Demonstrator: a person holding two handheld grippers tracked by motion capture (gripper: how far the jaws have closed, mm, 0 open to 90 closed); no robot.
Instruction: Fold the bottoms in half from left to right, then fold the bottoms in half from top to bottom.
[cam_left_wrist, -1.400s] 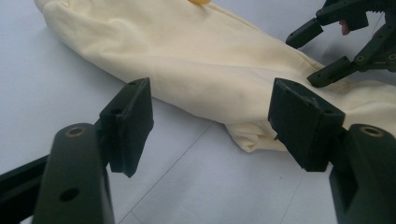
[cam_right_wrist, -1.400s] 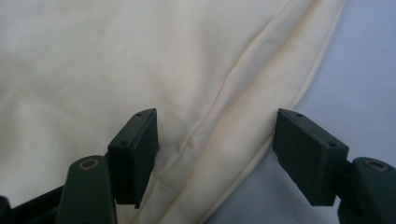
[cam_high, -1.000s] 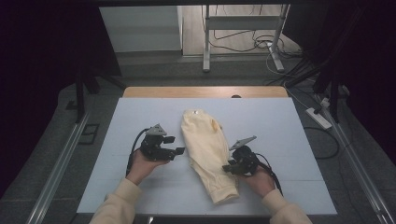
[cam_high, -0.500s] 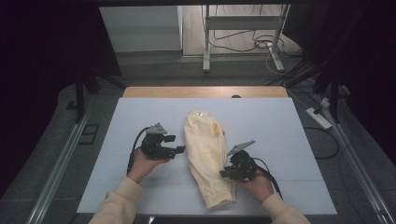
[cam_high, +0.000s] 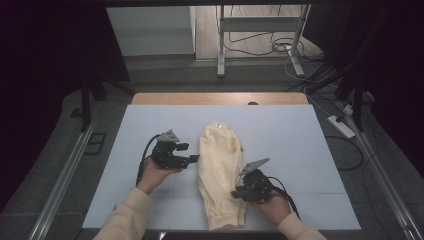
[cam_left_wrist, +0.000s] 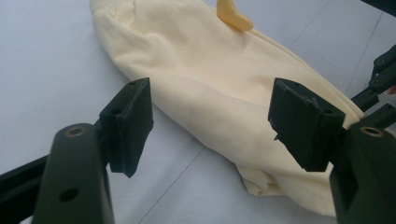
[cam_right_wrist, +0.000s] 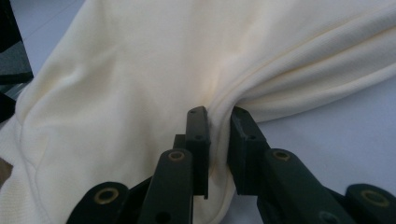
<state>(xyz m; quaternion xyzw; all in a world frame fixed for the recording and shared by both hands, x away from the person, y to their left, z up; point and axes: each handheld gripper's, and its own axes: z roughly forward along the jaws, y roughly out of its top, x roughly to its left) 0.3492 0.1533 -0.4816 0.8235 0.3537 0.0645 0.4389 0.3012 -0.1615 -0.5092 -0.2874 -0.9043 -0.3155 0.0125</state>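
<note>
Right gripper (cam_high: 239, 191) has slid lower and toward frame centre since the earlier high view, and its jaws have just been closing. In the right gripper view the pads (cam_right_wrist: 198, 135) now pinch a fold of the cream garment (cam_high: 220, 170); cloth bunches into ridges that run away from the grip toward the upper right of that frame. Garment outline has shifted a little with it: the lower end now lies closer to the bottom edge of the mat (cam_high: 300, 150).

Left gripper (cam_high: 194, 159) has not moved. It sits at centre-left of the high view, just beside the garment's left edge. Jaws stand wide, nothing between them; in the left gripper view the garment (cam_left_wrist: 224, 88) lies beyond the pads (cam_left_wrist: 128, 121), apart from them.

Reading: a hold on the right-hand edge of the garment is made. Judged next step is a fold or drag across, with the left gripper yet to take its own hold.

Garment place: centre of the high view, a long narrow bundle running from upper centre down to the bottom edge, on the pale mat.

Count:
- garments: 1
- grippers: 2 (one gripping, one free)
- hands: 2
- mats: 1
- power strip (cam_high: 341, 127) on floor, right of frame: 1
</note>
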